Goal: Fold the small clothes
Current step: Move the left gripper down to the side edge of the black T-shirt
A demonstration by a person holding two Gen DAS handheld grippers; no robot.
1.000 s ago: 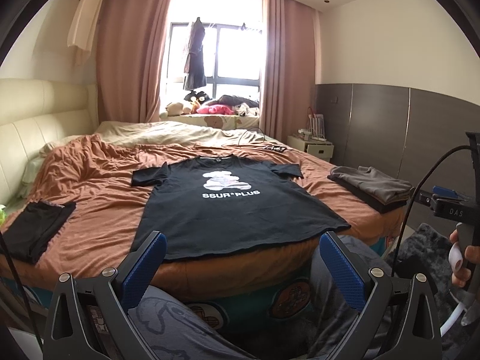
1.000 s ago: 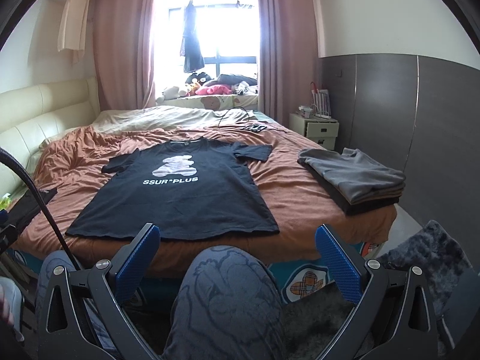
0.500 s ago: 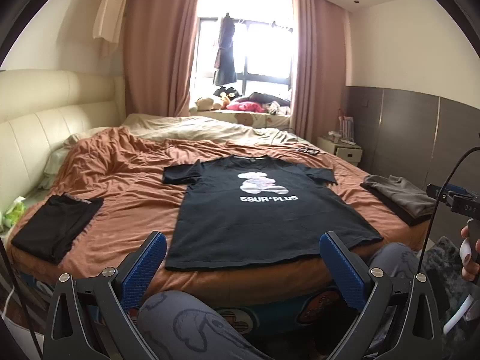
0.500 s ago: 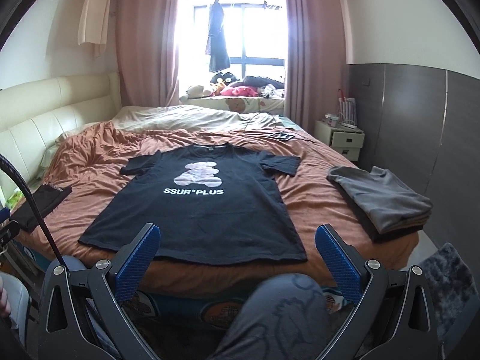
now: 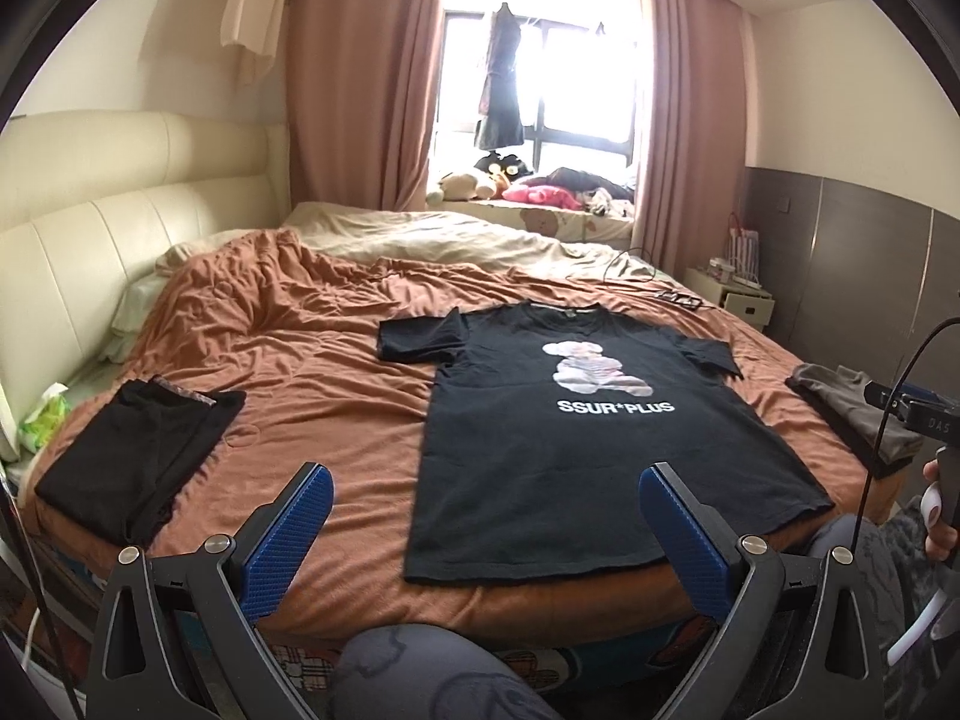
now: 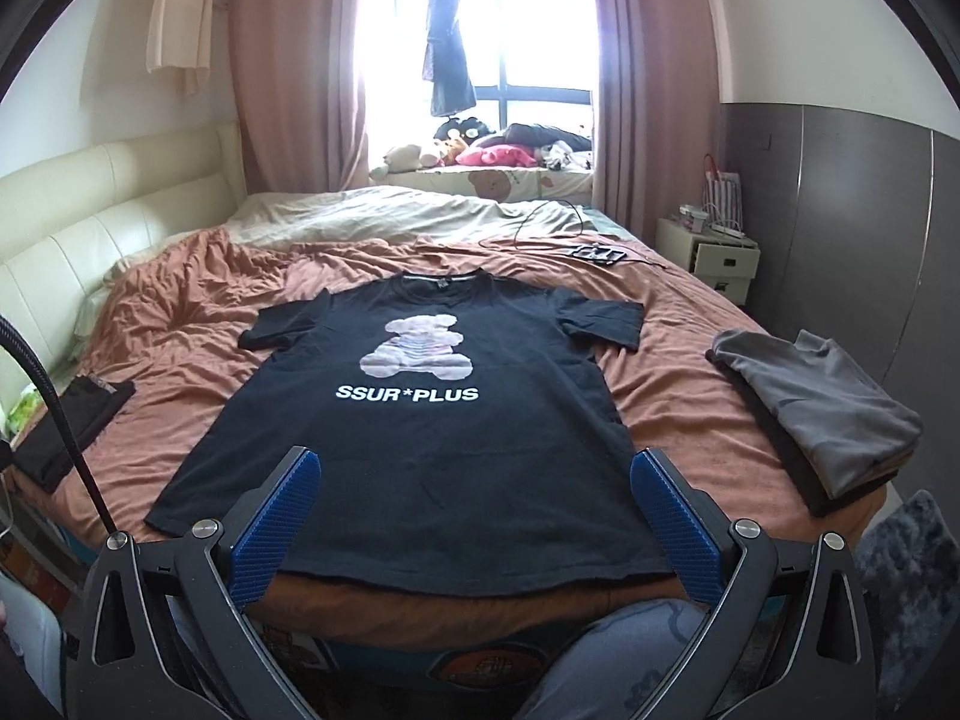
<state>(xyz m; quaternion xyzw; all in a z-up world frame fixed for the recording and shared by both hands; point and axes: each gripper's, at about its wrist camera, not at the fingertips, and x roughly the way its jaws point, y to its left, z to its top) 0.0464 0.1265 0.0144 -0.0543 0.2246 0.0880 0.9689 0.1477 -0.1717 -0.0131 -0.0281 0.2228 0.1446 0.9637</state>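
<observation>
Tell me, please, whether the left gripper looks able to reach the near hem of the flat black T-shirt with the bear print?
Probably yes: the left gripper is open and empty, and nothing lies between it and the black T-shirt, whose hem sits at the bed's near edge.

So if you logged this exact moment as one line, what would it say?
stage: pre-fold | black T-shirt: flat on bed | left gripper: jaws open, empty | right gripper: jaws open, empty

black T-shirt (image 6: 432, 420): 1 | folded black garment (image 5: 138, 462): 1 | folded grey pile (image 6: 822, 414): 1 | nightstand (image 6: 708, 258): 1
</observation>
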